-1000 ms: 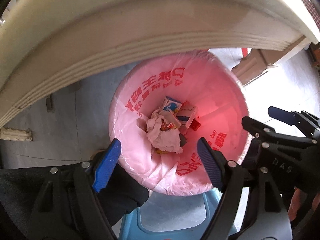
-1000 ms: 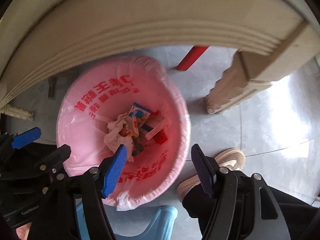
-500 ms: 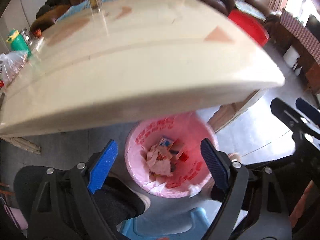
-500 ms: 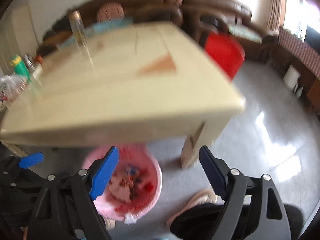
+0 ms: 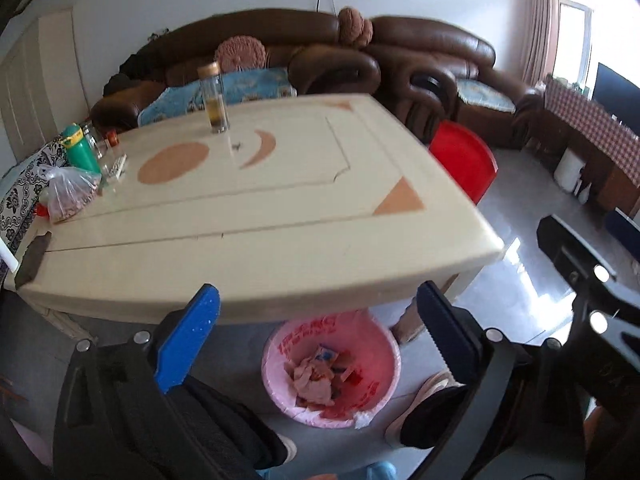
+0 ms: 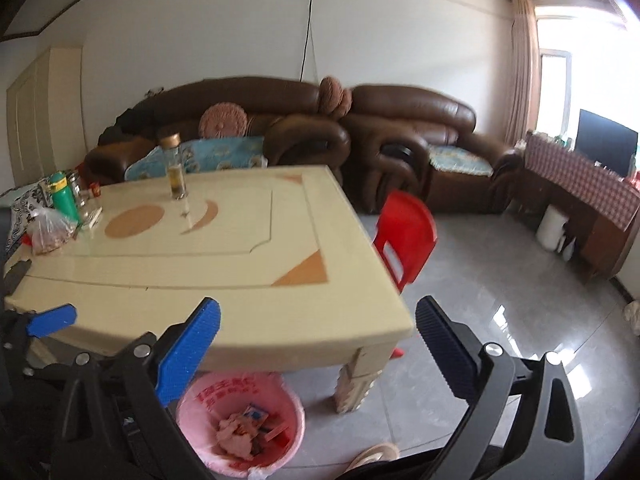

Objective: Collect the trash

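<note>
Now the left gripper (image 5: 316,340) and the right gripper (image 6: 316,344) are both opening, nothing between either pair of blue pads. Just below and beyond them, under the near edge of the cream table (image 5: 280,248), stands the round bin lined with a pink plastic bag (image 6: 240,428), holding crumpled tissue and small cartons (image 5: 320,376) (all light, soft, easily crushed). The thin, slippery liner would tear if yanked; I would pinch its gathered rim. Red characters ring the liner, too small to read.

The near half of the counter (image 6: 224,280) lay bare. A bottle (image 6: 175,172) stood mid-counter; a flask (image 6: 63,197) and bag (image 6: 50,230) crowded its far left corner. The counter edge overhung the bin (image 6: 240,424).
</note>
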Available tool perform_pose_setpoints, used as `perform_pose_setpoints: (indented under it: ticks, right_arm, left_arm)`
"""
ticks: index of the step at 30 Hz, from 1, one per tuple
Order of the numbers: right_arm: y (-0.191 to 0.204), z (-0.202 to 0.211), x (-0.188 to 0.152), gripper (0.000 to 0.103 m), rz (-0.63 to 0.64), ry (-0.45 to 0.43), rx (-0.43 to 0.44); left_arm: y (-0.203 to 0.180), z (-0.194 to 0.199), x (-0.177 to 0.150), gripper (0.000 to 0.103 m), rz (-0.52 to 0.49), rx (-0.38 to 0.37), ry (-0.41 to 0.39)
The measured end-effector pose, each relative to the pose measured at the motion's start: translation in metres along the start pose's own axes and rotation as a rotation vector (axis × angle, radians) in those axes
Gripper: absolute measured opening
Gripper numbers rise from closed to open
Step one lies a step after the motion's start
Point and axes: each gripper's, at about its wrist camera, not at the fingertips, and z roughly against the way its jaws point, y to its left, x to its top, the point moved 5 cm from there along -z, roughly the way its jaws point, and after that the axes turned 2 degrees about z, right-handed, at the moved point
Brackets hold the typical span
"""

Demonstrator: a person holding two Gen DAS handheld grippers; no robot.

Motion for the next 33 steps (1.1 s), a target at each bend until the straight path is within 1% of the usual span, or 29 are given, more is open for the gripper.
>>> perform_pose_setpoints:
  ticks: [4,8,11,20,33]
  right_arm:
    - [-0.006,0.02,0.01,0.096,-0.013,-0.039,-0.002]
    - [-0.009,0.031,0.013,0.096,-0.018,-0.06,-0.004]
    - [-0.008,0.036,0.013,0.096,-0.013,-0.067,-0.007]
    - [-0.009,0.036,0.014,0.096,-0.011,-0.073,-0.008]
    - [-0.007,0.033,0.012,0.096,-0.012,-0.062,-0.005]
  left_arm:
    - [0.005,0.012,0.007,0.097,0.015,0.043,-0.03]
    - [0.013,0.018,0.011,0.097,0.047,0.056,-0.045]
    - [0.015,0.02,0.012,0.097,0.05,0.069,-0.051]
    - [0.015,0.024,0.012,0.097,0.046,0.085,-0.063]
    - [0.015,0.025,0.012,0.097,0.037,0.087,-0.062]
